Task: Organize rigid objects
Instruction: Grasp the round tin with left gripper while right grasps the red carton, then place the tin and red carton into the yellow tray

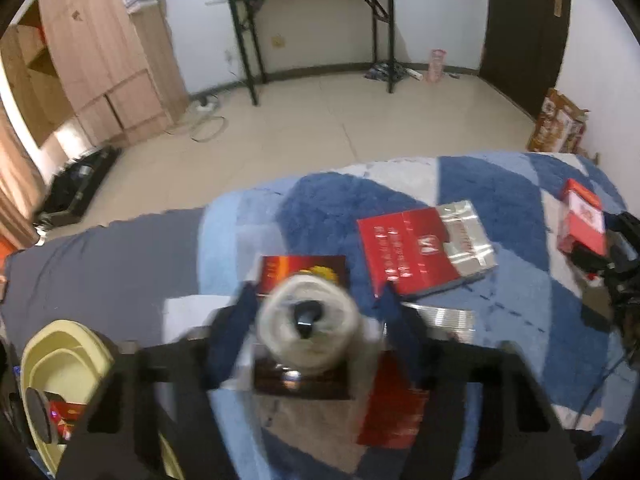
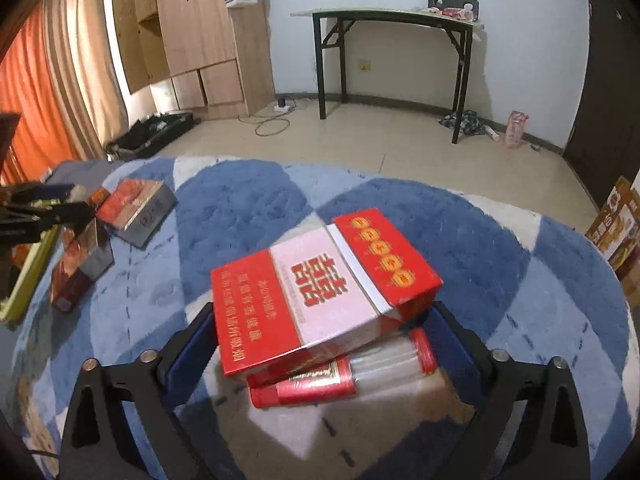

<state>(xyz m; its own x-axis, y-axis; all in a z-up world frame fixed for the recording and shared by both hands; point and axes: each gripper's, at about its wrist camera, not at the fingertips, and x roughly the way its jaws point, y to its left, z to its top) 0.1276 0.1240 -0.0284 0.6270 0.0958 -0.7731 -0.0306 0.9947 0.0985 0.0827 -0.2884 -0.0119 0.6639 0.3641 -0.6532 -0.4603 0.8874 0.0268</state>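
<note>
In the left wrist view my left gripper (image 1: 316,300) is shut on a white round roll (image 1: 308,332) with a dark centre, its blue pads on either side. The roll rests on a dark red box (image 1: 304,268) on the blue-and-white rug (image 1: 328,204). My right gripper (image 2: 324,312) stands open, straddling a large red-and-white carton (image 2: 320,292). That carton lies tilted on a clear tube with red ends (image 2: 344,376). I see no pad pressing on the carton. In the left wrist view the same carton (image 1: 582,216) sits at the far right beside the right gripper (image 1: 616,248).
A red-and-silver box (image 1: 424,248) lies right of the roll, and another red box (image 1: 392,400) is by my right finger. A yellow-green basin (image 1: 68,360) holding a red item sits at the lower left. Beyond the rug are tiled floor, a black folding table (image 2: 392,16) and a wooden wardrobe (image 2: 200,32).
</note>
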